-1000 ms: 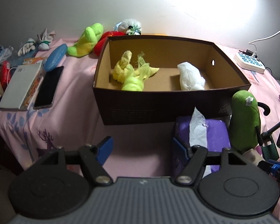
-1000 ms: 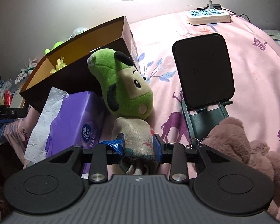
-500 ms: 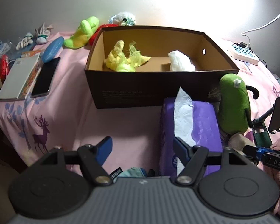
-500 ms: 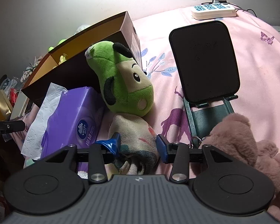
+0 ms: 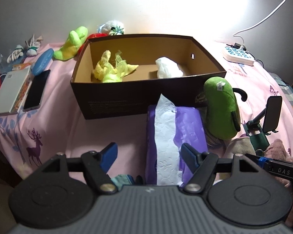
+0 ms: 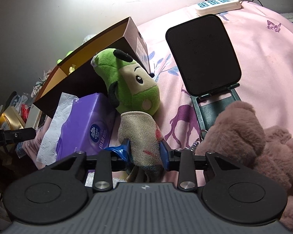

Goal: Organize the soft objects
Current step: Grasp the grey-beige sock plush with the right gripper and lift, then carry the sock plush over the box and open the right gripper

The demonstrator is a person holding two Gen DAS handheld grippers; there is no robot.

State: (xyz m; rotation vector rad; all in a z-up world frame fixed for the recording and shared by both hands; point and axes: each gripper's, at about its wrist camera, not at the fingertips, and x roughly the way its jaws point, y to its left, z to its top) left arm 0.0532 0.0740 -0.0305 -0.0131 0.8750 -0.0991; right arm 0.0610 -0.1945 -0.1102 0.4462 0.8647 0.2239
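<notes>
The green plush toy (image 6: 127, 85) stands just beside the brown box (image 6: 99, 62), head up and leaning toward it, beige body (image 6: 140, 136) below. Only the right wrist view shows its face and the right gripper (image 6: 144, 150) jaws pinching the body; the left wrist view shows its back. The left gripper (image 5: 148, 154) hangs wide open, holding nothing, over the purple tissue pack (image 5: 175, 134).
</notes>
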